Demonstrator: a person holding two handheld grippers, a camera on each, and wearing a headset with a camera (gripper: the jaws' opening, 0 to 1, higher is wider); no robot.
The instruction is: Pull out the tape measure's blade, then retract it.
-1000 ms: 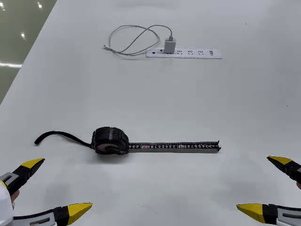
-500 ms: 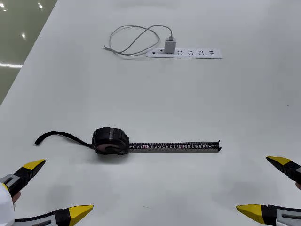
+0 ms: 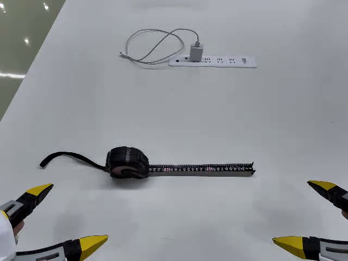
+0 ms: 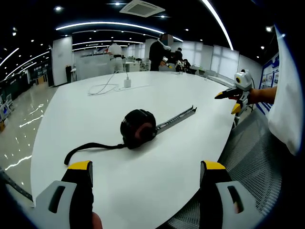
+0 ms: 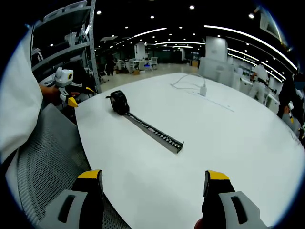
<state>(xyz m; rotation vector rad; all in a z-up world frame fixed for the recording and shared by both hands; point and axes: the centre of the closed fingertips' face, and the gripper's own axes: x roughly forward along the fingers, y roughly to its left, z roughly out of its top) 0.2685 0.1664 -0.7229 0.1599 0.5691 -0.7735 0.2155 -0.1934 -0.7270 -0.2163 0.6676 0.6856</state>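
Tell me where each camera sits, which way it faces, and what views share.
Head view: on the headset, looking down and forward at the tape measure on the table; left gripper and right gripper open at bottom corners.
Left gripper view: on the left gripper, facing the case end; own jaws, white clothing.
Right gripper view: on the right gripper, facing the blade tip; own jaws.
Shared: both gripper views show the tape measure and the opposite gripper.

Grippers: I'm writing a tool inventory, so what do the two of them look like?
The left gripper and right gripper match: two tapered black jaws each, tipped yellow, on pale grey slotted bases. The person wears a white garment.
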